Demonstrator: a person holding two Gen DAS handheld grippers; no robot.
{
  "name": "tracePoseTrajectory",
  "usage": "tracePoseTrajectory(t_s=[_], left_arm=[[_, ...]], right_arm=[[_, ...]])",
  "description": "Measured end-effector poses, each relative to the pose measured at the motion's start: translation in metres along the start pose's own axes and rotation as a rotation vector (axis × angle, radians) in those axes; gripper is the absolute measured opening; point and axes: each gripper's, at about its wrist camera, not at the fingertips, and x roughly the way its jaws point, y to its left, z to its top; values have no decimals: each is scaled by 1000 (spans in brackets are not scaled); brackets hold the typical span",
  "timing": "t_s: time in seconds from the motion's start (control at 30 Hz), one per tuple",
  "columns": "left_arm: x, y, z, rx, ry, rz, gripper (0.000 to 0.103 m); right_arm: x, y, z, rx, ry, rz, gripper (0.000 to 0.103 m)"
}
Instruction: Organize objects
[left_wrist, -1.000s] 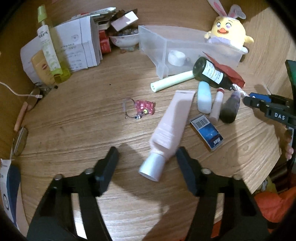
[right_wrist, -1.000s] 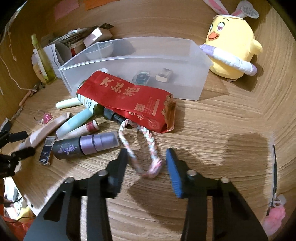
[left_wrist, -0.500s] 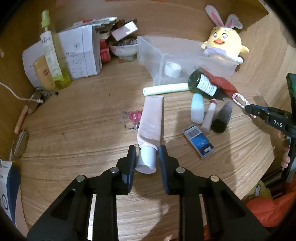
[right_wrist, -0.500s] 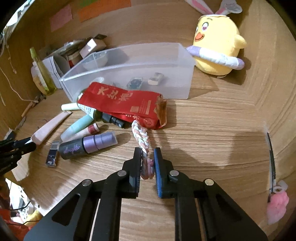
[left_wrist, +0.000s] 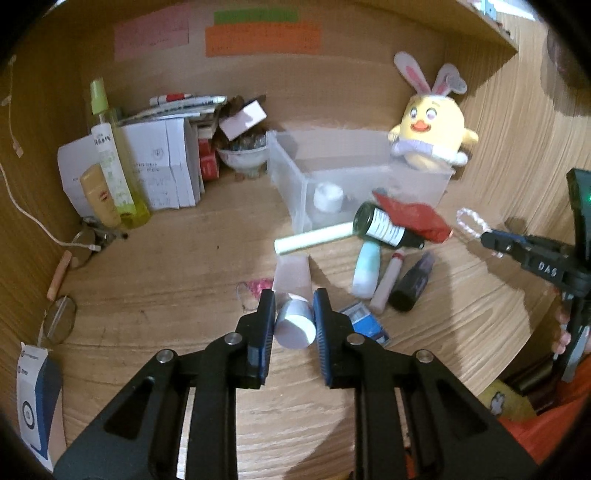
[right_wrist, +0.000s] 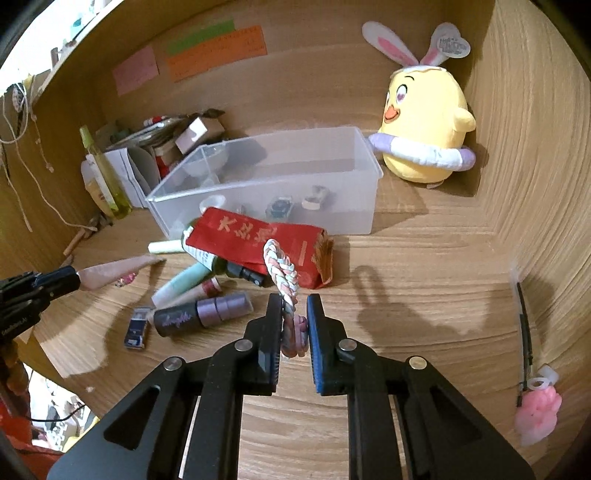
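My left gripper (left_wrist: 294, 317) is shut on the white cap of a pale pink tube (left_wrist: 291, 277) and holds it lifted off the desk; the tube also shows in the right wrist view (right_wrist: 114, 275). My right gripper (right_wrist: 294, 319) is shut on a braided pink-and-white rope loop (right_wrist: 282, 273), held above the desk; the loop shows in the left wrist view (left_wrist: 471, 221). A clear plastic bin (right_wrist: 365, 162) stands behind the pile, with a few small items inside.
On the desk lie a red packet (right_wrist: 255, 240), a dark green bottle (left_wrist: 384, 225), a pale green tube (left_wrist: 314, 238), a teal tube (left_wrist: 365, 269), a purple-capped bottle (right_wrist: 203, 314), a blue box (left_wrist: 365, 323). A yellow plush (right_wrist: 424, 118) sits back right; boxes and a spray bottle (left_wrist: 110, 155) back left.
Both grippers closed from open, the left on the pink tube's cap and the right on the rope loop, then lifted them off the desk.
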Motion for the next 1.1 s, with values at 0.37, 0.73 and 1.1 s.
tracePoseTrajectory(t_s=[0.37,0.73,1.1], left_arm=[[-13,-7,29,-17,-82,-7,20],[-23,-13,66,-1,-164,11,20],[-33,-28,101,17,-241,-42,20]], right_arm=[[-6,2,14,11,-62,45,12],[-10,12,36,-30,-126,81,12],[-19,17,61,-54,-193,93,12]])
